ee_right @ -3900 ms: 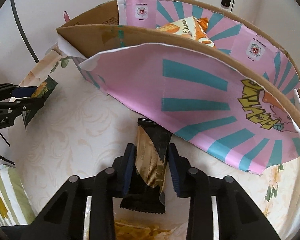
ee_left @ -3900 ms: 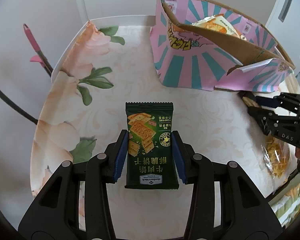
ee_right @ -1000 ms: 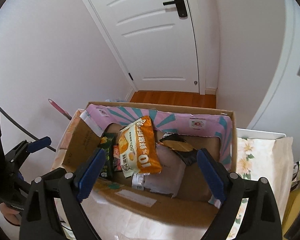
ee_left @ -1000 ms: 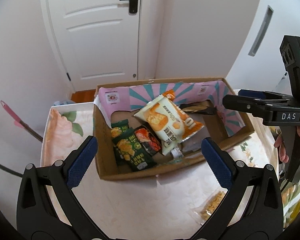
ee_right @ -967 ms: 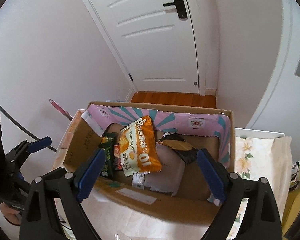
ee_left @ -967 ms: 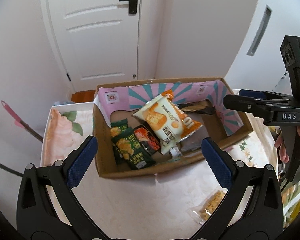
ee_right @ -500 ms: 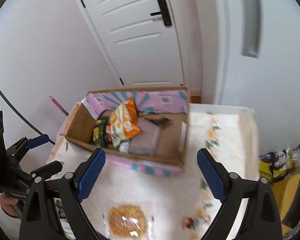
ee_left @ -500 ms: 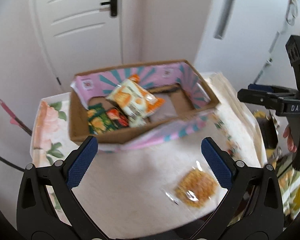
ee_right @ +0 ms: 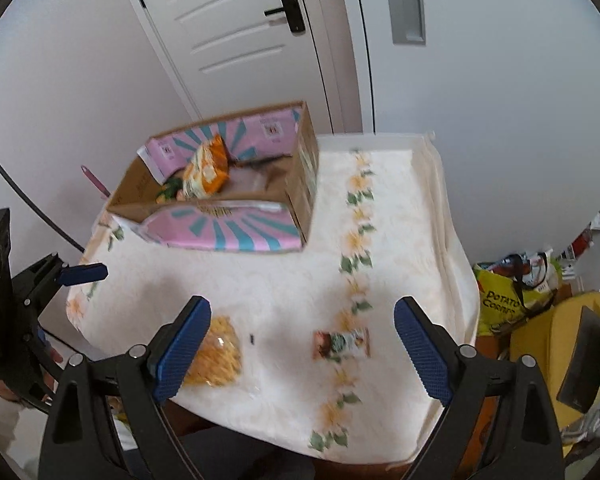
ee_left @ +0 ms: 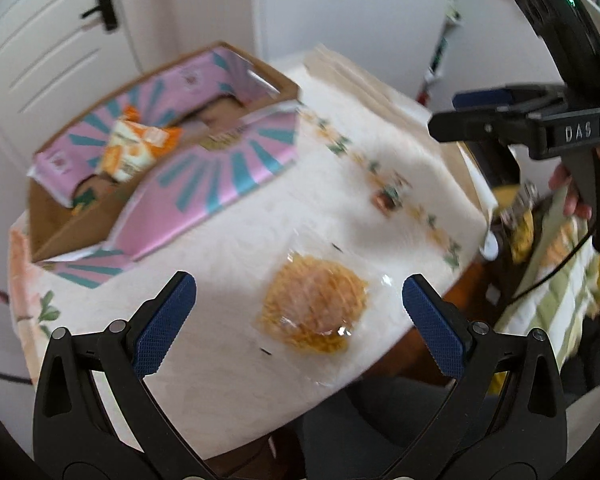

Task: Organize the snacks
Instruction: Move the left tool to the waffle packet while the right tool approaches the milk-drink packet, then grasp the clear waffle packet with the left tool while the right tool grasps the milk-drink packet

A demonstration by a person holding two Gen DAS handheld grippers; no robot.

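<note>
Both grippers are up over the bench, jaws wide and holding nothing. 2 snacks are left out of the box (ee_right: 236, 184): the clear bag of yellow crisps (ee_left: 314, 306) lies just ahead of the left gripper (ee_left: 298, 300), between its jaws' line, and the small flat packet (ee_right: 342, 344) (long axis crosswise, probably) sits ahead of the right gripper (ee_right: 302, 324).

Your box (ee_right: 236, 236) wears pink with teal rays; the surface (ee_right: 284, 280) — cream cloth with leafy flowers. Both tools' pads (ee_left: 164, 320) are blue, and the clear packet (ee_left: 314, 308) shows golden-yellow.
</note>
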